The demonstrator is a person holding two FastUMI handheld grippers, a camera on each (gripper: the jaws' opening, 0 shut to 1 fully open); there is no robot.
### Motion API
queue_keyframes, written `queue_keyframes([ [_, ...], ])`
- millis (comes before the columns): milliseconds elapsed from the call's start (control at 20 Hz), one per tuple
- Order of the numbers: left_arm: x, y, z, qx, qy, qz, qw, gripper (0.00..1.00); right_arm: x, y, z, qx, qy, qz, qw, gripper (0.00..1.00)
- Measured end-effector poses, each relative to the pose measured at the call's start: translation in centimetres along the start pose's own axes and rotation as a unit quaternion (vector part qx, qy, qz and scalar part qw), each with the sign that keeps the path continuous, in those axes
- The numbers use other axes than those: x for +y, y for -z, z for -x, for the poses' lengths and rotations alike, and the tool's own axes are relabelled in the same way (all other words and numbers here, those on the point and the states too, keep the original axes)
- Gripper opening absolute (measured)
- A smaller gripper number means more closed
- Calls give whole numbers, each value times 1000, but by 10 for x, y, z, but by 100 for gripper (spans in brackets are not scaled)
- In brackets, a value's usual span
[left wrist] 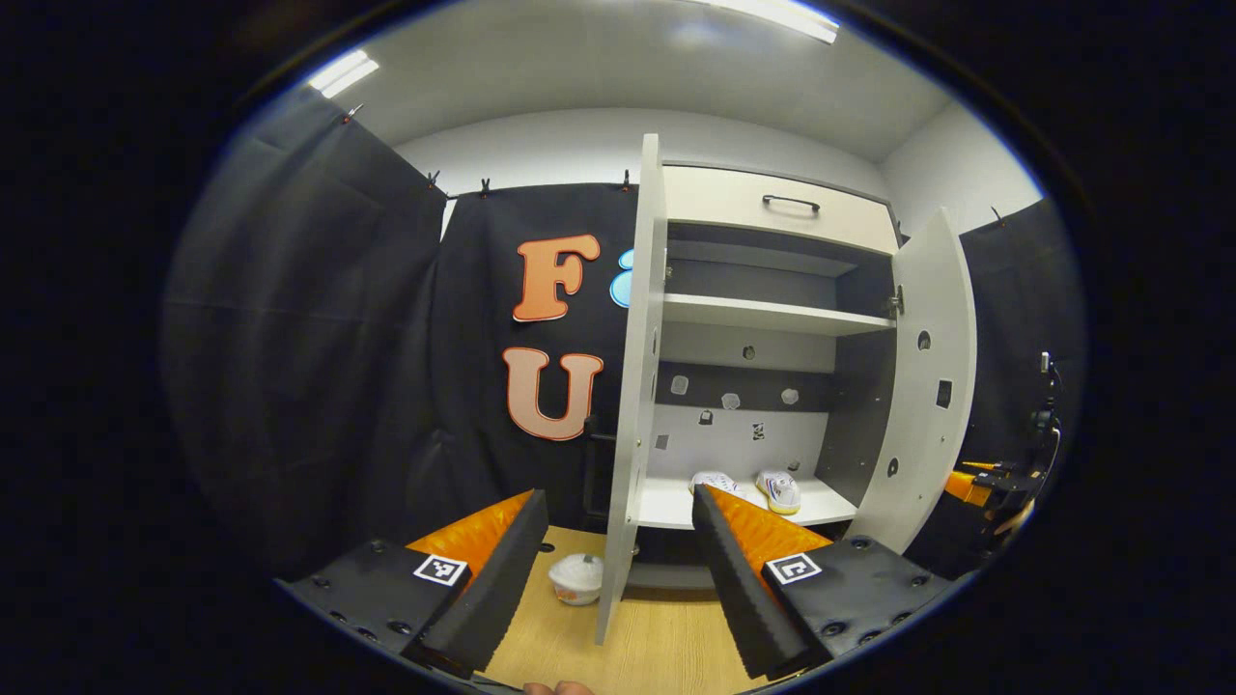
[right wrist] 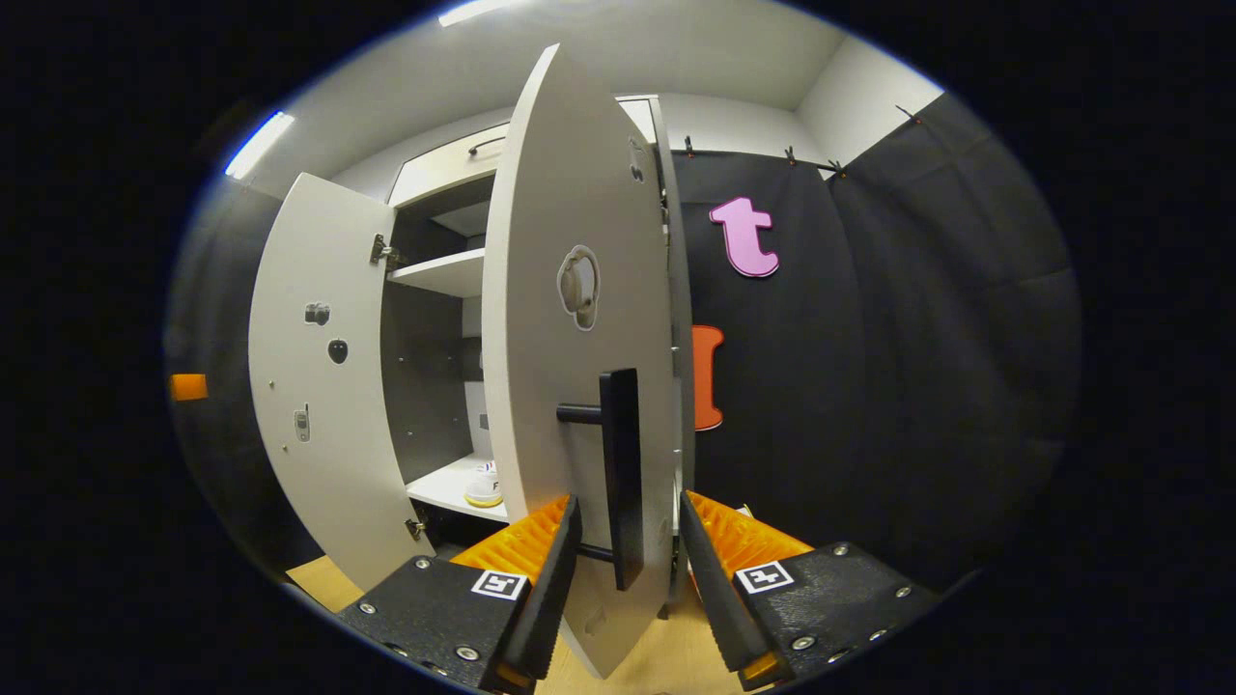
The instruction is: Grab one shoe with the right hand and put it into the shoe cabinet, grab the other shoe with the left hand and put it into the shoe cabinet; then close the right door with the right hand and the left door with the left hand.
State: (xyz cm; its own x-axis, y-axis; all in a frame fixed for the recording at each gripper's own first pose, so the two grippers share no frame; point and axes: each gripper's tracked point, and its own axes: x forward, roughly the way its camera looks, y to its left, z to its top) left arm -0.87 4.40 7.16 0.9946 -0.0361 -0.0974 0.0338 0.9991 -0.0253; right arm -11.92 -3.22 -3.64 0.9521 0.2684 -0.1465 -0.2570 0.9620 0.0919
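Levelling my right tongs (right wrist: pixel 628 560), I have them spread around the right door's handle (right wrist: pixel 620 473), not pinching it. My left tongs (left wrist: pixel 618 569), also spread, straddle the left door (left wrist: pixel 632 386) edge; both shoes (left wrist: pixel 777 489) sit inside the shoe cabinet (left wrist: pixel 772 314).

Each claw (left wrist: pixel 618 579) mount carries a square marker tag (left wrist: pixel 441 569) and screws (left wrist: pixel 400 627).
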Motion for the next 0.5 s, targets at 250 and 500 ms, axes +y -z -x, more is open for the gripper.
queue_keyframes([
  [250,27,10,0,5,-12,2,1000,96,26,3,-32,-5,-7,-6,1000,78],
  [500,49,8,-2,-3,-26,-5,1000,96,60,9,-65,-1,-30,-12,999,92],
])
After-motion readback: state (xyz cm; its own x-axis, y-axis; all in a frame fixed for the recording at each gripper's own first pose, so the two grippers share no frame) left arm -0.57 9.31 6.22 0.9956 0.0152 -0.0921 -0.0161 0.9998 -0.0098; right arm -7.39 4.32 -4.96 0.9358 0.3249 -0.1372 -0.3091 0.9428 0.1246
